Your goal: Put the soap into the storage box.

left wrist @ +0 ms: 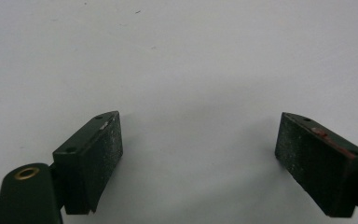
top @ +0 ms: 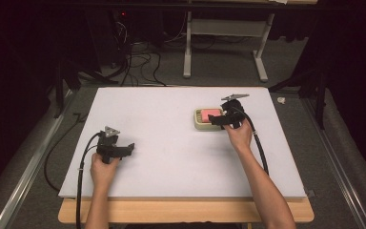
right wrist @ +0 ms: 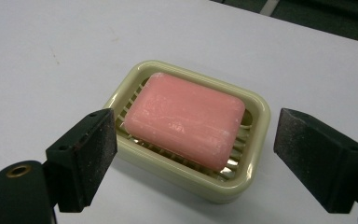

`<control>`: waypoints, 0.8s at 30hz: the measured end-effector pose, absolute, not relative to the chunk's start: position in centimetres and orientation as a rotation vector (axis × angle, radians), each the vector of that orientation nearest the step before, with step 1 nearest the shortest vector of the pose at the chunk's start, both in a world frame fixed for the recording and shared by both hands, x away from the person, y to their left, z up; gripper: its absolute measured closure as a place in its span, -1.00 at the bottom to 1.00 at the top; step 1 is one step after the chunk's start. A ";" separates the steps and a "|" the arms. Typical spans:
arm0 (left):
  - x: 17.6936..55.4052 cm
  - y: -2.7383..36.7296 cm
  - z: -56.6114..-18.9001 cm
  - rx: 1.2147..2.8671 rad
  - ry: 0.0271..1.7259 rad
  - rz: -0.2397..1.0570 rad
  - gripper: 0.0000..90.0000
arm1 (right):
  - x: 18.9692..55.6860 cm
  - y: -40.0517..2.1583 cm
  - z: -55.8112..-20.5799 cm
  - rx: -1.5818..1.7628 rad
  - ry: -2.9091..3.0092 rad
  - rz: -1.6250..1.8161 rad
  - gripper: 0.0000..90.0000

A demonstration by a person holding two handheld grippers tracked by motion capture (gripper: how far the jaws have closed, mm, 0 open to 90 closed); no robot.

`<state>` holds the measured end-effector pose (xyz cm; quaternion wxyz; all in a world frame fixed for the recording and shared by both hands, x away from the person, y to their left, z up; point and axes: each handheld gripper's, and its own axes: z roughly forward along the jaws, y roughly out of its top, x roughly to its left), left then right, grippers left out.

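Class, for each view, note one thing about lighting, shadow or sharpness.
High view: bright white table, dark surroundings. Left gripper view: soft shadows beneath the open left gripper. Right gripper view: pink soap bar sharp in its cream soap dish, the right gripper open before it.

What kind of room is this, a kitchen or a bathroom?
Neither, most likely. It looks like a lab or recording studio: a plain white table in a dark room, loose cables on the grey floor behind it, and a person holding a cabled tool at a soap dish.
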<state>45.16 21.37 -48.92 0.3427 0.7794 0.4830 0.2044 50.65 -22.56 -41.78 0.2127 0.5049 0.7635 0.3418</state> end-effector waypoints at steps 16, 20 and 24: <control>45.2 21.4 -48.9 2.026 1.255 0.532 -0.66 | 49.3 -23.1 -40.6 1.348 2.110 0.991 -0.68; 45.2 21.4 -48.9 2.026 1.255 0.532 -0.66 | 48.7 -23.3 -40.6 1.340 2.109 1.006 -0.68; 45.2 21.4 -48.9 2.026 1.255 0.532 -0.66 | 48.3 -23.8 -40.4 1.338 2.101 1.018 -0.67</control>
